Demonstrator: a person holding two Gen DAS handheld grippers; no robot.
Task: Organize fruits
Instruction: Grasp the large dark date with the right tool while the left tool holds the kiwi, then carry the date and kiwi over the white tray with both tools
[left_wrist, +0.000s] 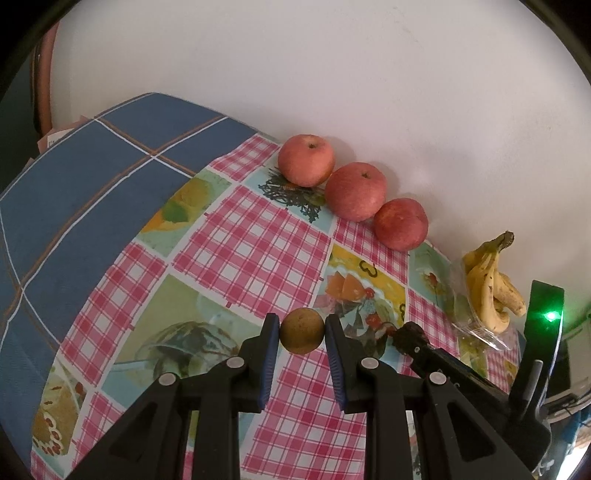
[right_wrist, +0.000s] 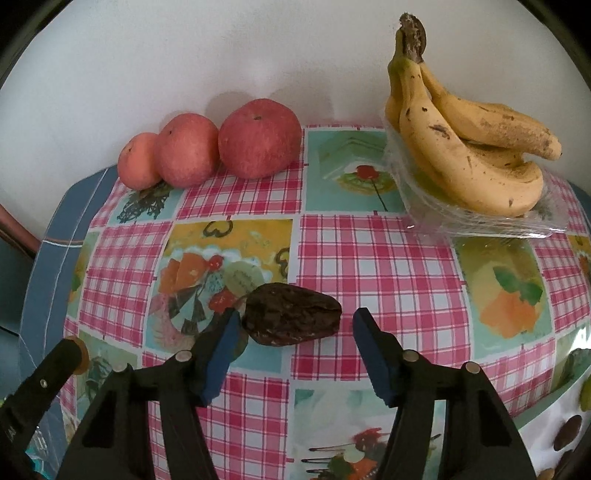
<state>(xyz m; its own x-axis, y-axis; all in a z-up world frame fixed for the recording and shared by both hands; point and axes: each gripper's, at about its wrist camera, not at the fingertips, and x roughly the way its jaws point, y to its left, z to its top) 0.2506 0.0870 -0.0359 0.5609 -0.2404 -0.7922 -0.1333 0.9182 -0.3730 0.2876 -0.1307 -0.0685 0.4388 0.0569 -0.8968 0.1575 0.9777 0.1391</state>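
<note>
In the left wrist view my left gripper (left_wrist: 301, 318) is shut on a small round yellow-brown fruit (left_wrist: 301, 334), with a blue pad against each side. Whether the fruit rests on the tablecloth cannot be told. In the right wrist view my right gripper (right_wrist: 296, 314) is open around a dark wrinkled fruit (right_wrist: 291, 319) that lies on the cloth. The fruit sits close against the left finger, apart from the right one. Three red apples (left_wrist: 355, 191) (right_wrist: 186, 149) stand in a row against the wall. A bunch of bananas (right_wrist: 469, 147) (left_wrist: 491, 284) lies at the right.
The table (right_wrist: 369, 251) carries a pink checked cloth with fruit pictures; a blue cloth (left_wrist: 74, 206) covers its left part. The bananas rest on clear plastic wrap (right_wrist: 480, 225). A white wall stands right behind the fruit. Dark oval pieces (right_wrist: 567, 432) lie at the lower right.
</note>
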